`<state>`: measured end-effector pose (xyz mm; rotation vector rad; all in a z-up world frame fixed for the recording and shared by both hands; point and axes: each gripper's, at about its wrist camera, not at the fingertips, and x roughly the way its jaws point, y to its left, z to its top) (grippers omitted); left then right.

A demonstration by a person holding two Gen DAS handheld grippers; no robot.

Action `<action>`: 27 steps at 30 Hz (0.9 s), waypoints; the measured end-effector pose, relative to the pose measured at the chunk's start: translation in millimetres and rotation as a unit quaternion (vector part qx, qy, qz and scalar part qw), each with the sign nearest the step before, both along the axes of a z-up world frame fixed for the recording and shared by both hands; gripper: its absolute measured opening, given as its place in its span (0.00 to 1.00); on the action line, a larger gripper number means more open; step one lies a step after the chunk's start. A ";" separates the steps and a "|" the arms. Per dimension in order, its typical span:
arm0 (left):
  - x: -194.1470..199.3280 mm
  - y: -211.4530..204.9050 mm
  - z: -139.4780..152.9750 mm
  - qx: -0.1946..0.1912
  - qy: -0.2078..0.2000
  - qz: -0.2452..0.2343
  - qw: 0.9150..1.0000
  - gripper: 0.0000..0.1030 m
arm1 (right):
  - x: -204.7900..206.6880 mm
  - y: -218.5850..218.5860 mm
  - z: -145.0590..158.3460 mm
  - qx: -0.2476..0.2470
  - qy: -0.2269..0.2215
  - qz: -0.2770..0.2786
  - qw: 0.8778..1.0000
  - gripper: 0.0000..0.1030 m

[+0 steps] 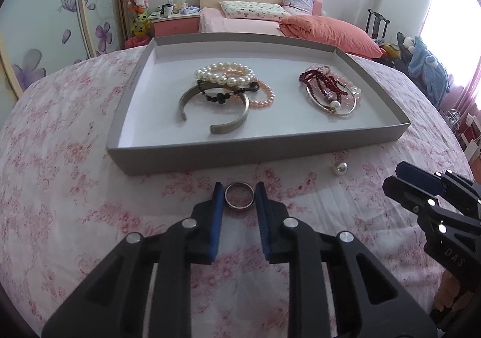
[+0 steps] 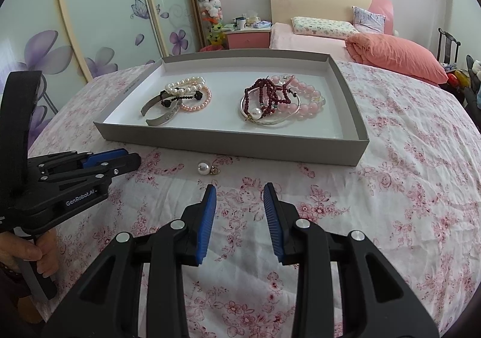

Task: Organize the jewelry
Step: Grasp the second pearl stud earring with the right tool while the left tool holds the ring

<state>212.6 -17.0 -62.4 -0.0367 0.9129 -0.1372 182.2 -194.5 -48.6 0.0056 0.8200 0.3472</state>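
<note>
Bracelets (image 1: 228, 91) already fill the tray (image 1: 258, 148), while the left gripper (image 1: 240, 189) clamps the ring (image 1: 239, 196); pearl pendant (image 1: 339, 169) remains.

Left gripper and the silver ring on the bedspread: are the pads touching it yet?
Touching. In the left wrist view the ring sits between the left gripper fingers, both blue pads meeting its rim with no visible gap; it still lies on the bedspread.
</note>
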 end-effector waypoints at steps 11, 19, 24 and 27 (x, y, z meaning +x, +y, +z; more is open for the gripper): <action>-18.2 43.8 2.1 -0.004 0.003 0.051 0.999 0.21 | 10.2 22.7 -2.8 -0.003 0.018 0.025 1.000 0.33; -26.7 48.5 1.3 0.011 -0.009 0.060 0.998 0.22 | 23.8 42.5 -7.5 -0.017 0.026 0.036 0.999 0.33; -26.5 49.8 1.1 0.006 -0.009 0.061 0.998 0.21 | 27.2 47.0 -11.1 -0.029 0.029 0.035 0.999 0.29; -26.5 50.4 1.1 0.004 -0.009 0.061 0.998 0.22 | 26.8 47.6 -11.2 -0.036 0.026 0.034 0.998 0.25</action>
